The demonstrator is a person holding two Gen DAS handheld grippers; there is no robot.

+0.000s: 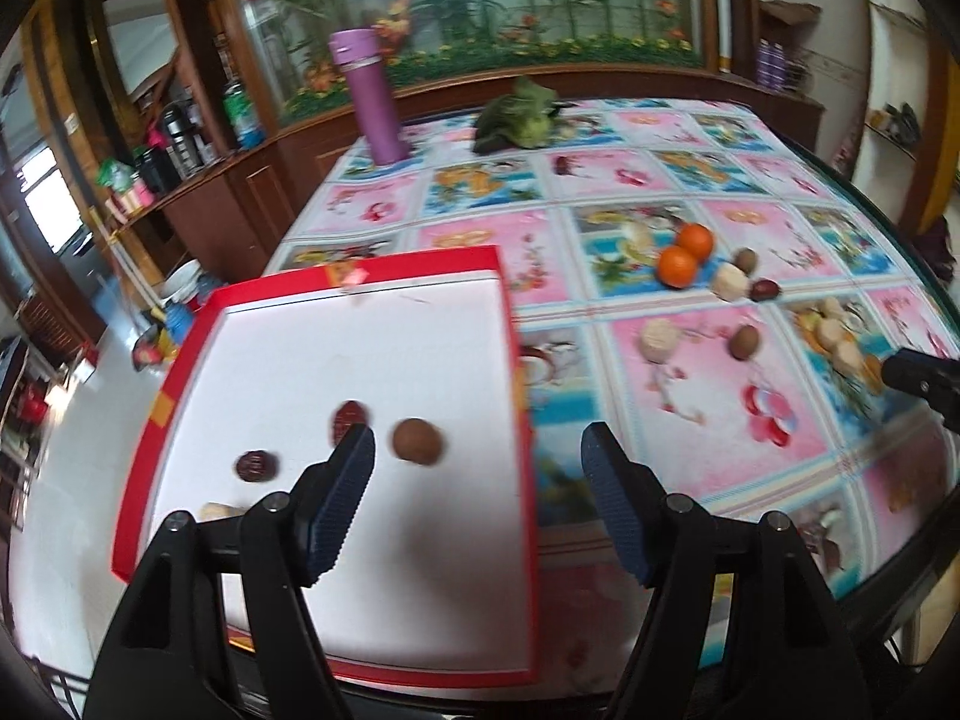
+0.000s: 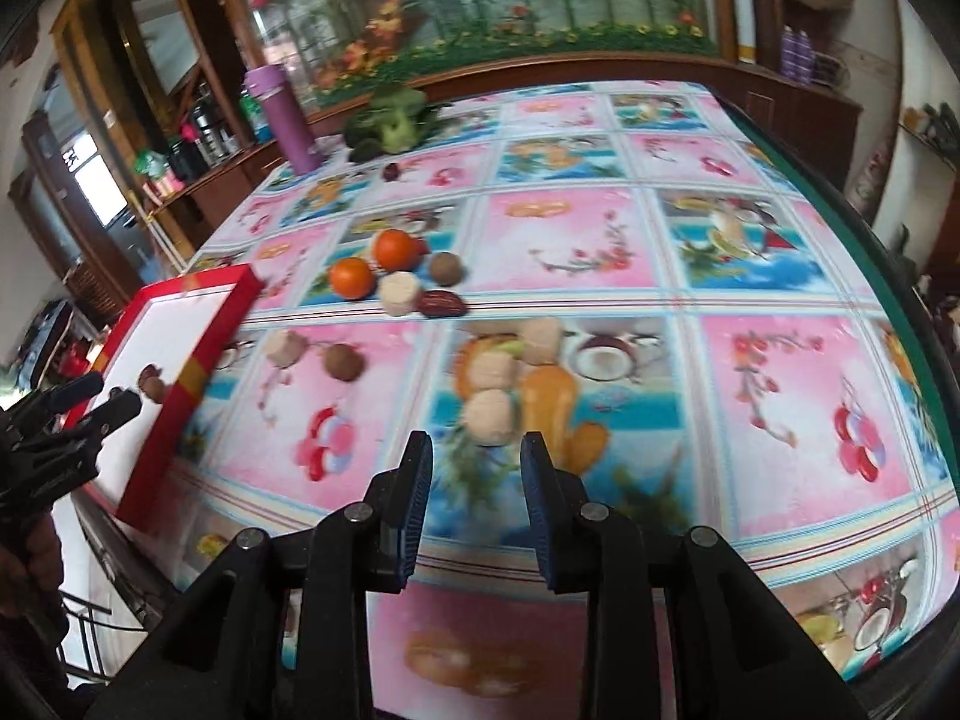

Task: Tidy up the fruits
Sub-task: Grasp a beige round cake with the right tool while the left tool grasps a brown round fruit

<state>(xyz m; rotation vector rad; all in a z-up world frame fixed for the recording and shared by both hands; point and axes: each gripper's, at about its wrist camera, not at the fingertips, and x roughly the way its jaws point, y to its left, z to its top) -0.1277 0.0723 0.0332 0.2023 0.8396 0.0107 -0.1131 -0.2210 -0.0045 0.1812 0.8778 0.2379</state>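
The left gripper [image 1: 477, 450] hangs over the near right part of the red-rimmed tray [image 1: 507, 324], jaws spread wide with nothing between them. The tray has a white floor and sits at the left edge of the table [image 1: 690, 180], which is covered by a fruit-print cloth. On the tray floor lie a brown round fruit [image 1: 418, 441], a dark red date [image 1: 348, 420] just left of it, partly behind the left fingertip, and a second dark date [image 1: 257, 466] further left. A pale item at the near left is mostly hidden by the gripper.

The right gripper [image 2: 477, 450] hovers above the near centre of the table, jaws partly open and empty. Just beyond its fingertips lies a pale round piece [image 2: 491, 417], with two more pale pieces [image 2: 493, 373] [image 2: 540, 341] beyond it.

Further off, a cluster lies together: two oranges [image 2: 352, 278] [image 2: 396, 250], a pale piece [image 2: 398, 294], a brown round fruit [image 2: 446, 268] and a red date [image 2: 442, 304]. To the left, nearer the tray, lie another pale piece [image 2: 283, 349] and a brown fruit [image 2: 344, 361].

At the far side stand a purple flask [image 1: 367, 96] and a green leafy vegetable [image 1: 519, 114], with a small dark date [image 2: 392, 171] nearby.
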